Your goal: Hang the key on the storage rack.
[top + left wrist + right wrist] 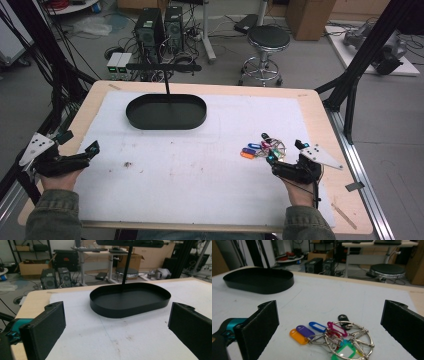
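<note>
From the high view I have my left gripper (80,152) at the left edge of the table (320,107), jaws spread with nothing between them, resting over the white mat (200,165). The left gripper view looks between those parted jaws at the black oval tray (130,305), which sits ahead on the mat, a thin black post (126,265) rising from its far side to a dark crossbar (130,242). That view shows the tray's bare inside floor, which the high view gives only as a dark shape.

In the high view the tray sits toward the far left of the mat, well apart from both grippers. Faint brownish marks stain the mat near its middle.

Further right lies the bunch of key tags (264,149), just ahead of my right gripper (285,157), whose jaws stand wide apart — not touching it. The right gripper view gives the detail: orange, purple, blue, pink, green and black tags strung on metal rings (348,340), lying between the spread jaws but free of both. Their label windows look blank; I can read no writing.

Beyond the table — grey floor, two computer towers (160,27), a round black stool (267,40) and cardboard boxes (310,17) at the back, black frame struts on either side.
</note>
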